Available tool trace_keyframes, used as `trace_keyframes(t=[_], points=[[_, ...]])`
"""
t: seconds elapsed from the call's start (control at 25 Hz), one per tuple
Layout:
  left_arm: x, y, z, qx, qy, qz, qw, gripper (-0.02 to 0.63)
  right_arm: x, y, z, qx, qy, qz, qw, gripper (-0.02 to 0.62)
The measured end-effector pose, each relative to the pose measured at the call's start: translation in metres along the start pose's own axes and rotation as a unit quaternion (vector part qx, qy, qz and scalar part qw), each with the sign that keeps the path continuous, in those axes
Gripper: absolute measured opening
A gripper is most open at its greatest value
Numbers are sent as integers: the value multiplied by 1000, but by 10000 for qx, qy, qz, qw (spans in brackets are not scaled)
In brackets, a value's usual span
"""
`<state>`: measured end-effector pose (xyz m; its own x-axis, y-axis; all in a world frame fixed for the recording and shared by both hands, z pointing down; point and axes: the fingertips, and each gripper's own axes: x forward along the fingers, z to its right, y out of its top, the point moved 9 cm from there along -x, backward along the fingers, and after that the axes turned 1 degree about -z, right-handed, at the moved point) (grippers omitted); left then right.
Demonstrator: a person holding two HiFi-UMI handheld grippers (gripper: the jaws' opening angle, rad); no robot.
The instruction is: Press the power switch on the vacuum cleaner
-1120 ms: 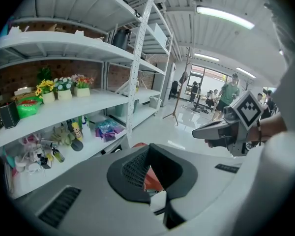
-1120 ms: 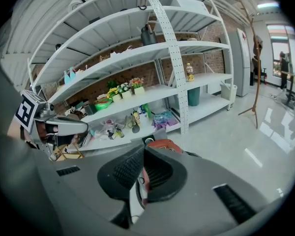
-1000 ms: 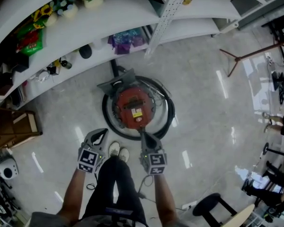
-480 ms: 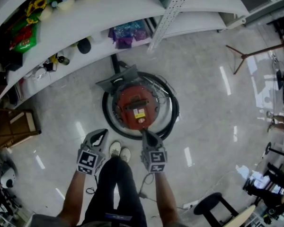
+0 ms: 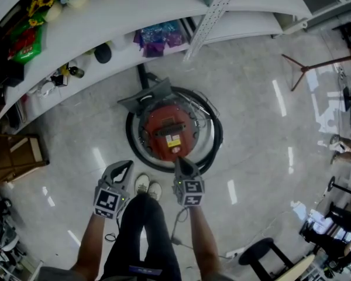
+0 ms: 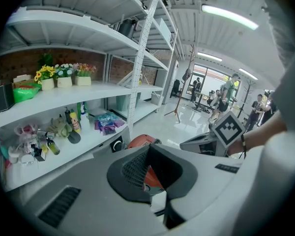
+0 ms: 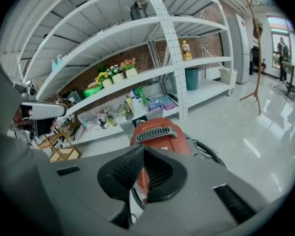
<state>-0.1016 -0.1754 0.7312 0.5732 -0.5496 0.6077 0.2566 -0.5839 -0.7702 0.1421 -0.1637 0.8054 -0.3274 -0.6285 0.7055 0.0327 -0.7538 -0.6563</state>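
A round red vacuum cleaner (image 5: 168, 132) stands on the pale floor with its black hose (image 5: 213, 134) coiled around it. Its grey handle (image 7: 157, 134) crosses the top, and a yellow label (image 5: 171, 140) lies near the front. Which part is the power switch I cannot tell. My right gripper (image 5: 179, 161) is shut and empty, with its tip at the vacuum's near edge. In the right gripper view the red body (image 7: 163, 140) lies straight beyond that gripper (image 7: 144, 149). My left gripper (image 5: 122, 169) is shut and empty, hanging left of the vacuum. A piece of the red body (image 6: 139, 141) shows beyond this gripper (image 6: 148, 147).
White shelving (image 5: 134, 22) behind the vacuum holds bottles, potted flowers and a purple bag (image 5: 157, 38). A wooden crate (image 5: 17, 154) stands at the left, a tripod stand (image 5: 316, 66) at the right. My white shoes (image 5: 146, 186) are just short of the hose. A cable (image 5: 178, 236) trails behind me.
My right gripper has edged forward toward the vacuum's near edge. The left gripper has hardly moved, and the view has shifted slightly.
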Motion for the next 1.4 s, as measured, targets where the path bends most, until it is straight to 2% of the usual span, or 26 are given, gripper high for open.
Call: trace_keyframes(t=[0.28, 0.92, 1.12, 1.4], points=[[-1, -3, -4, -176, 68, -53, 9998, 8, 21, -10, 3, -203, -32, -202, 9996, 11], [1, -23, -5, -201, 43, -94, 9997, 8, 54, -35, 10, -99, -178, -374, 9991, 11], [2, -31, -7, -32, -16, -122, 9999, 8, 64, -44, 12, -84, -211, -447, 9987, 11], [0, -31, -7, -153, 18, -102, 9998, 8, 73, -53, 15, -56, -227, -571, 9981, 11]])
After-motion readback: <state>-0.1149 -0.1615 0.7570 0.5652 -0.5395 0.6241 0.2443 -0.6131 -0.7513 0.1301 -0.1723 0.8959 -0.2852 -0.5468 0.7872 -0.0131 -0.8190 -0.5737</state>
